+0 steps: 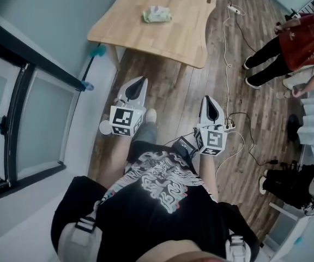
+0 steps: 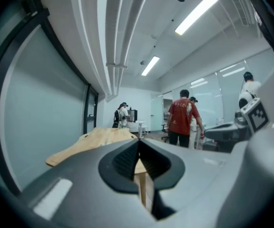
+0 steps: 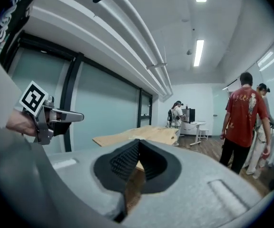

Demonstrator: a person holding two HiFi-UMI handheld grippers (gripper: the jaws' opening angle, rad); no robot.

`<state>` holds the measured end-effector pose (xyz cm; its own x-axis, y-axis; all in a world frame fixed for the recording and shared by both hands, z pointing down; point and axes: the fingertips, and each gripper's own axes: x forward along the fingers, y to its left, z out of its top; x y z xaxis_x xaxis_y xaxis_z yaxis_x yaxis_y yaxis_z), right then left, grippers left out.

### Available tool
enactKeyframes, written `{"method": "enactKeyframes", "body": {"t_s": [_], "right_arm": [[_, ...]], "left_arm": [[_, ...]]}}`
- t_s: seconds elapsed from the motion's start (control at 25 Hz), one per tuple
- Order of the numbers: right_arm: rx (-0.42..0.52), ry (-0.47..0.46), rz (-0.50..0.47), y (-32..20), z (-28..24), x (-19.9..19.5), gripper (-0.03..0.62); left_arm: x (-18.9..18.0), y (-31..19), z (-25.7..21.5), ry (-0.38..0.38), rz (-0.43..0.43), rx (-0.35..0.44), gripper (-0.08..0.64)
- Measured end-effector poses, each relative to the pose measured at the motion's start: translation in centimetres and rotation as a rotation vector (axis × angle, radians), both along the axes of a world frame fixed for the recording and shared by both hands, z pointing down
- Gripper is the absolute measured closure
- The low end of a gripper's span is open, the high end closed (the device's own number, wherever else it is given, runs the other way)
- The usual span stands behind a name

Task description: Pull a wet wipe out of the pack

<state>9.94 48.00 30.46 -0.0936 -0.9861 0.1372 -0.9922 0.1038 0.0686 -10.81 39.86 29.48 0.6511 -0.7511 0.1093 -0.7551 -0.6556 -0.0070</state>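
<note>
The left gripper (image 1: 137,85) hangs at waist height over the floor, jaws pressed together on nothing, probably because no reach has begun. The wet wipe pack (image 1: 157,14) lies mid-surface on the wooden table (image 1: 184,37), well ahead of both grippers. The right gripper (image 1: 210,103) is likewise closed and empty.

Pale-green soft wipe pack (image 1: 157,15) at twelve o'clock on a honey-tan wooden table (image 1: 165,40) — dark-brown plank floor (image 1: 173,91), red-shirted person (image 1: 304,40) at two o'clock.
</note>
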Motion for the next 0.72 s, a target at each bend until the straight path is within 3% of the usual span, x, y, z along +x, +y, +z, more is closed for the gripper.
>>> {"method": "enactKeyframes", "body": {"t_s": [0.28,0.72], "right_arm": [[-0.035,0.005,0.029,-9.0,-0.1,1.5,0.594],[-0.032,0.019,0.038,-20.8,-0.6,1.6,0.594]], "left_arm": [[1.2,-9.9,0.1,0.008,0.024,-0.052,0.572],[0.6,-22.4,0.7,0.003,0.016,-0.049,0.572]]}}
